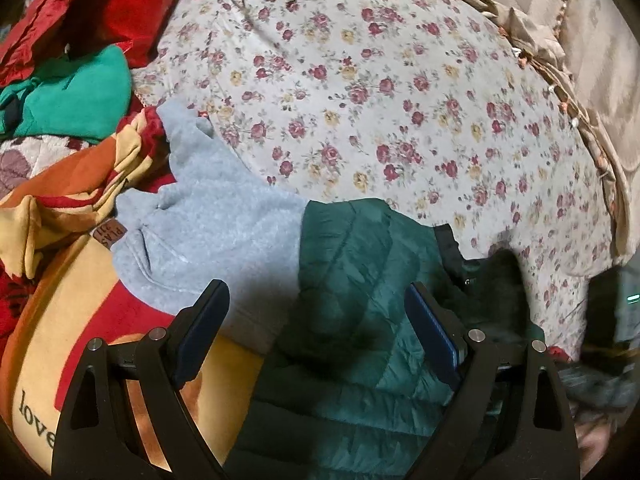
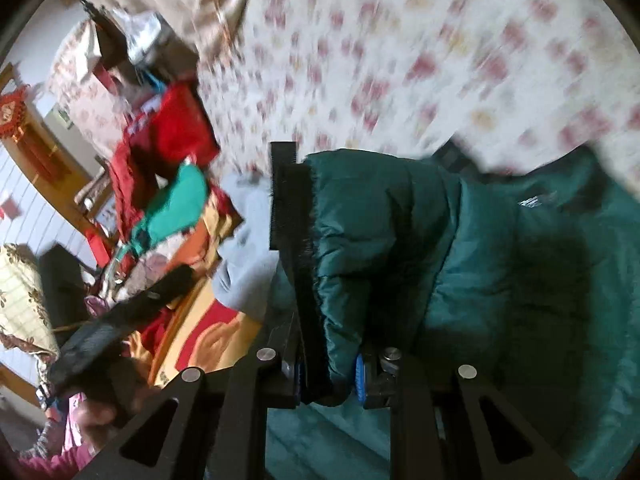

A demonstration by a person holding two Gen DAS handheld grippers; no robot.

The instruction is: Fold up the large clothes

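Observation:
A dark green quilted puffer jacket (image 1: pixel 352 280) lies on the floral bedsheet (image 1: pixel 360 80) at the near edge. My left gripper (image 1: pixel 316 308) is open and empty, its jaws spread above the jacket and a grey fleece garment (image 1: pixel 216 232). In the right wrist view my right gripper (image 2: pixel 326 376) is shut on a bunched fold of the green jacket (image 2: pixel 500 272), near its black trimmed edge (image 2: pixel 290 216). The right view is blurred by motion.
A pile of clothes lies at the left: a red garment (image 1: pixel 100 8), a bright green one (image 1: pixel 76 96), and an orange, yellow and red blanket (image 1: pixel 60 320). A beige fringed cover (image 1: pixel 540 40) borders the sheet at the far right. The other gripper (image 2: pixel 132 312) shows at the left.

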